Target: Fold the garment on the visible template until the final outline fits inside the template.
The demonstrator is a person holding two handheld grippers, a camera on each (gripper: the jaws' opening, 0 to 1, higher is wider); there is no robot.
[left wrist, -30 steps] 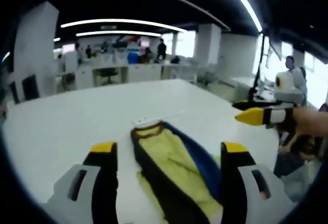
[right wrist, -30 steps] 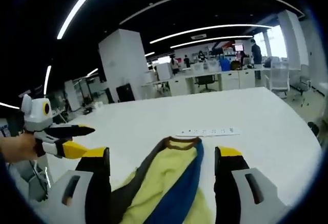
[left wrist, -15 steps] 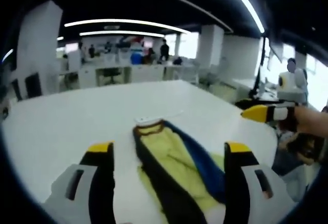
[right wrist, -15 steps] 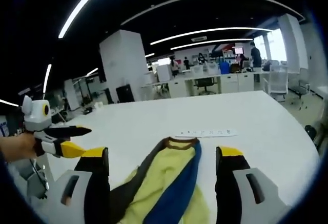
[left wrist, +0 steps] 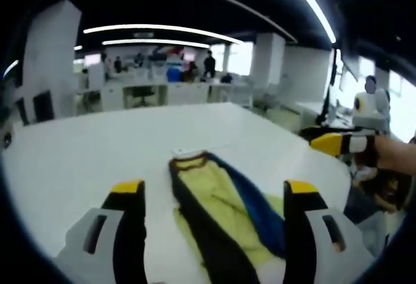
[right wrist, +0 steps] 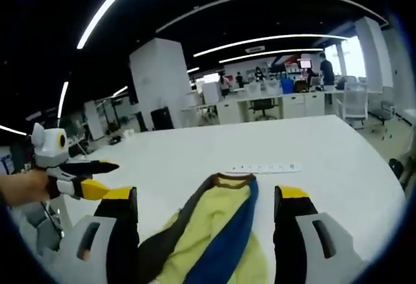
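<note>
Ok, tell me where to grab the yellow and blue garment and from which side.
Grip the garment at its long edges below the brown collar: the left gripper on the dark edge, the right gripper on the blue edge. It lies flat and lengthwise on the white table, so those edges probably offer the easiest pinch, coming down from above.

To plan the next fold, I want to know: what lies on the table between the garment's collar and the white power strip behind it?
In the right gripper view, only bare white table separates the garment collar from the power strip.
</note>
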